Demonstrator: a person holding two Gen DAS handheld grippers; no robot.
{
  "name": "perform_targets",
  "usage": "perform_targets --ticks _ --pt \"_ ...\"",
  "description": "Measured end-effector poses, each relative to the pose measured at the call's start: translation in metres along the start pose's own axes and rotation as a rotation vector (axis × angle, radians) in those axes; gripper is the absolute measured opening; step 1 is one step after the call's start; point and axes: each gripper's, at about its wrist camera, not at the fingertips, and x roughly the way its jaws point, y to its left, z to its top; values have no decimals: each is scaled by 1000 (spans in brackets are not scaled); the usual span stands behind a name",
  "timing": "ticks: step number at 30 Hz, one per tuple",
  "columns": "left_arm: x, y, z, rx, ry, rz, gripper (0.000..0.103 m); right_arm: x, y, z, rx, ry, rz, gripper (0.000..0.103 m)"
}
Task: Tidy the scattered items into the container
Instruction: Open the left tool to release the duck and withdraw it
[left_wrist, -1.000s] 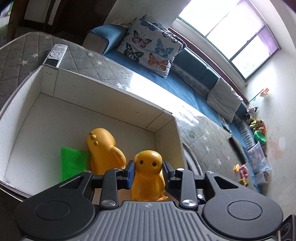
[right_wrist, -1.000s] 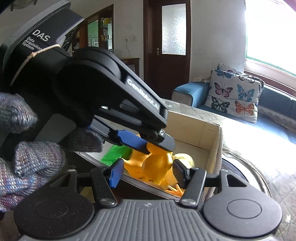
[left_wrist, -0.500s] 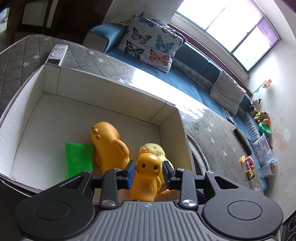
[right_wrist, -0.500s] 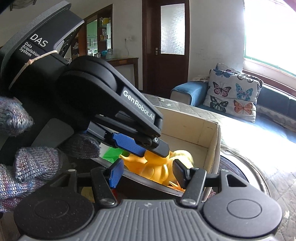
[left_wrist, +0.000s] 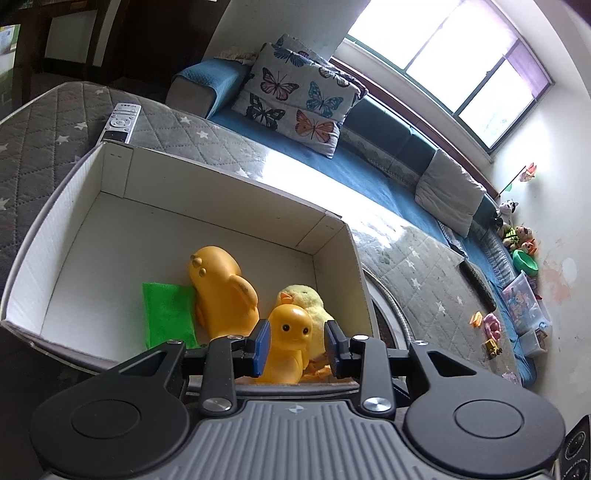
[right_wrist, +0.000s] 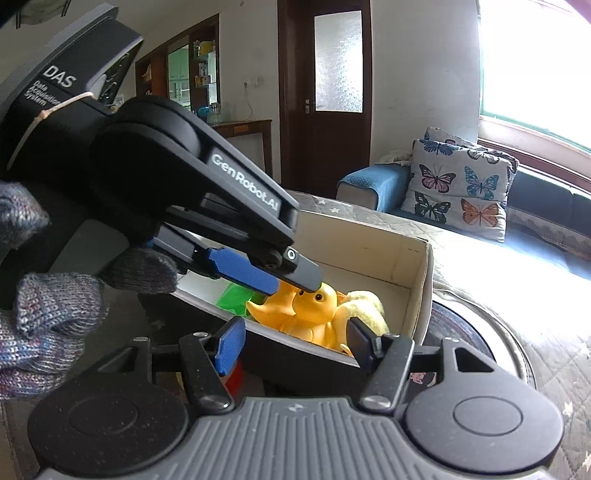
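Mostly done: left gripper (left_wrist: 297, 345) spread with small duck (left_wrist: 286, 343) loose between its pads, low in box (left_wrist: 221, 192) beside big duck (left_wrist: 221, 288), plush chick (left_wrist: 308, 297) and green cloth (left_wrist: 166, 314); right gripper (right_wrist: 293, 345) wide, empty, just outside near wall; possibly more outside.

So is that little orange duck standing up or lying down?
Upright: the small orange duck stands head-up between the left fingers, inside the cardboard box.
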Motion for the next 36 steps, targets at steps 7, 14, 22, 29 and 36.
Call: perform_targets --ticks 7,14,22,29,36 --pt "-18 0 -13 16 -22 12 35 -10 8 -7 10 -4 -10 70" --pt "-39 4 -29 25 -49 24 35 -18 16 -17 23 -2 -20 81" --pt "-56 22 -44 -12 -72 45 35 -23 22 -32 49 21 -20 85" --pt "-53 46 -54 -72 -57 76 35 -12 31 -41 58 61 6 85" --pt "-42 65 -55 -118 -35 80 35 4 48 -43 26 91 35 85"
